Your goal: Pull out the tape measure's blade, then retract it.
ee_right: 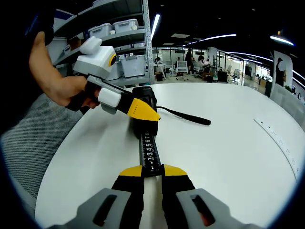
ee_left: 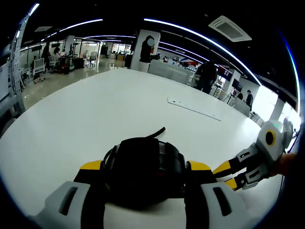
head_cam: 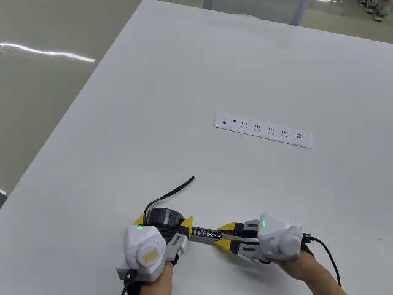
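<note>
Tape measure: black round case (head_cam: 164, 217) sitting on the white table (head_cam: 184, 92) near its front edge, clamped between the left gripper's yellow-tipped jaws
Blade: (ee_right: 148, 148) drawn out a short way from the case towards the right gripper, lying low over the tabletop, its printed numbers legible in the right gripper view
Left gripper: (ee_left: 145, 167) closed around the case, one jaw on each side; its own view has the case bulking between the jaws and hiding the blade's mouth
Right gripper: (ee_right: 152, 171) jaws brought together on the free end of the blade, pinching it; the head view puts it just beside the left gripper, the two tips facing each other
Strap: black cord (head_cam: 175, 189) trailing from the case and lying slack on the table, curving away from the person
Power strip: white, (head_cam: 263, 129) flat on the table well beyond the grippers
Head view adds: both hands gripping the white gripper bodies, and the short span of blade bridging the two
Left gripper view adds: the right gripper coming in from the right edge, and an open hall with people standing far behind the table
Right gripper view adds: the person's forearm (ee_right: 62, 88) behind the left gripper, and shelving (ee_right: 119, 28) with storage boxes
</note>
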